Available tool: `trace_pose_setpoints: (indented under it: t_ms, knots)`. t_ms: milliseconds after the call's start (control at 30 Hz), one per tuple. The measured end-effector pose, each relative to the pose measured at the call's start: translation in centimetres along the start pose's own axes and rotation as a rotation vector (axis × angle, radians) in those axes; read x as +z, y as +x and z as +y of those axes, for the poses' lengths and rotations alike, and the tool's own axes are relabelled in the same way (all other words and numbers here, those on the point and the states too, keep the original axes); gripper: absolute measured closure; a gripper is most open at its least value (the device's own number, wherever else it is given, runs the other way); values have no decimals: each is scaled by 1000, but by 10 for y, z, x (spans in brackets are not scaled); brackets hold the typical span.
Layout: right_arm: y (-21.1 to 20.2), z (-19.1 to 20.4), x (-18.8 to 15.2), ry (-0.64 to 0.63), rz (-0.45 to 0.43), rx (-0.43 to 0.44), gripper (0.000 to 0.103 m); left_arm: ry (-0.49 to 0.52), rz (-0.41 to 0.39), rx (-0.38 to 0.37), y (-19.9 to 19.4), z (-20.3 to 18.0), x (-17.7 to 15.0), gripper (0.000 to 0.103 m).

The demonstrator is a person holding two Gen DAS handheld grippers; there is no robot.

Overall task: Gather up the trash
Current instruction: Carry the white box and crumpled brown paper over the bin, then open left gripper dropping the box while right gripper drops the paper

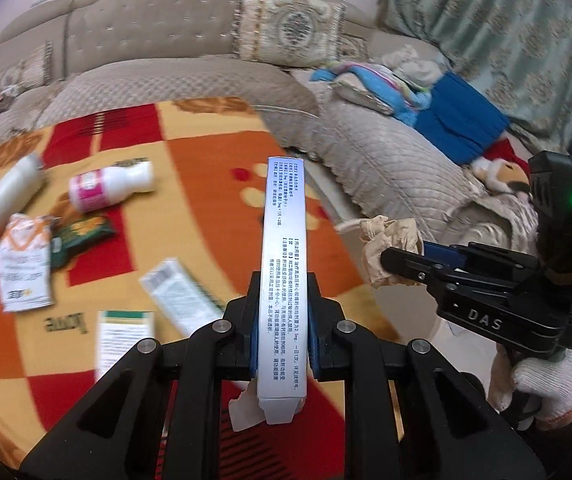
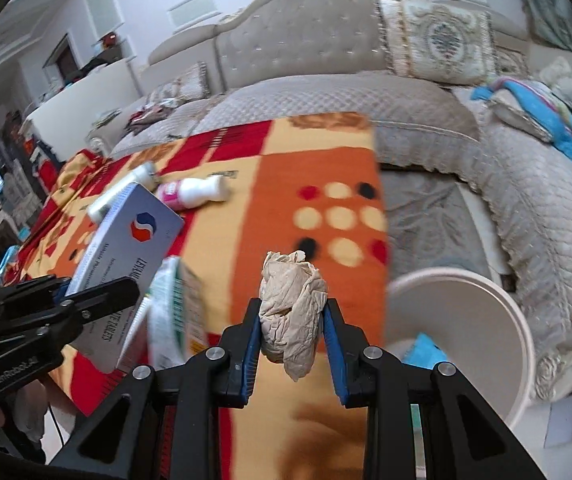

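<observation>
The left tool (image 1: 283, 344) pinches a long white box (image 1: 283, 264) with small print on its side. The box stands on its thin edge between the blue pads (image 1: 314, 348) and sticks out forward, above the counter (image 1: 213, 184). The counter has a bright cloth of red, orange and yellow squares.

The right tool (image 2: 292, 332) pinches a crumpled brown paper ball (image 2: 292, 304). The paper sits snug between its two blue pads. A hand in a white glove (image 1: 538, 384) holds this tool by its handle.

Just to the right of the counter, low down, stands a round white bin (image 2: 498, 320). Something blue lies inside it. The paper ball is near the bin's rim but not over it.

More trash lies on the cloth. There is a small white bottle with a pink label (image 1: 109, 186), a bigger white bottle (image 1: 1, 204), a white and orange packet (image 1: 25, 264), a dark green wrapper (image 1: 81, 236) and two more small boxes (image 1: 181, 296), all blurry.

Behind the counter is a grey sofa (image 1: 386, 152) with a patterned cushion (image 1: 290, 26). A heap of blue cloth (image 1: 458, 120) lies on the sofa.
</observation>
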State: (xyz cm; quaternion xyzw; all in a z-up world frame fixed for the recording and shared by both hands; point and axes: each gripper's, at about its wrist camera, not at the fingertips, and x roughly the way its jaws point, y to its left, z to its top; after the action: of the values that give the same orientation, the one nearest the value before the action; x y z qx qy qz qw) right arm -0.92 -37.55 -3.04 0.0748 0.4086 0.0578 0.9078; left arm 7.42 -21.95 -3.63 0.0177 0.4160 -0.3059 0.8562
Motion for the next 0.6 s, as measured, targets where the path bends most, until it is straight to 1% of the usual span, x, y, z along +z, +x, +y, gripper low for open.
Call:
trace_pose_setpoints:
  t_ms: [167,300,400,600]
  knots:
    - [-13,-44,-18,69,6,-55,74,30,42,-53,25,-37,1,87]
    - [-15,-74,-31,118,23,-88,74,44,71,-75,43,-57,2,87]
    - [-12,-91,-39,149,41,-102,74,55,94,-85,56,-72,2,87]
    - [-4,-112,-54,193,64,-112,74,59,127,-97,78,-88,0,87]
